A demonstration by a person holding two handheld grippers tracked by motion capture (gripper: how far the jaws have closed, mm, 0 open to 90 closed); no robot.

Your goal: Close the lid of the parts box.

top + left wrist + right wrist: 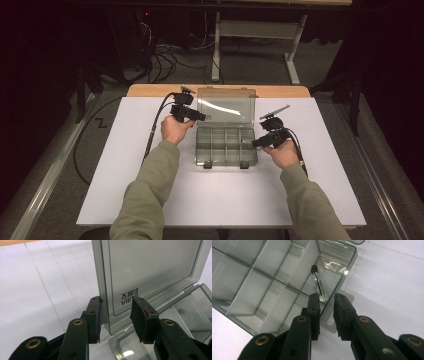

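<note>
A clear plastic organiser box [226, 159] stands at the table's middle, its lid [226, 105] raised upright at the back. My left gripper [202, 116] is at the lid's left edge. In the left gripper view the jaws [116, 307] straddle the lid's [150, 270] lower corner: the left pad [93, 315] is against its edge, the right one stands off in front of its face. My right gripper [255, 143] is at the box's right wall. Its jaws [327, 300] stand narrow, one inside and one outside the wall [348, 265]. A small glass vial [319, 283] with a black cap lies in the nearest compartment.
The box sits on a white table sheet [150, 190] with bare room on both sides and in front. A wooden strip [150, 90] runs along the table's far edge. Cables [152, 135] trail back from the left gripper. A table frame [252, 30] and floor wiring lie beyond.
</note>
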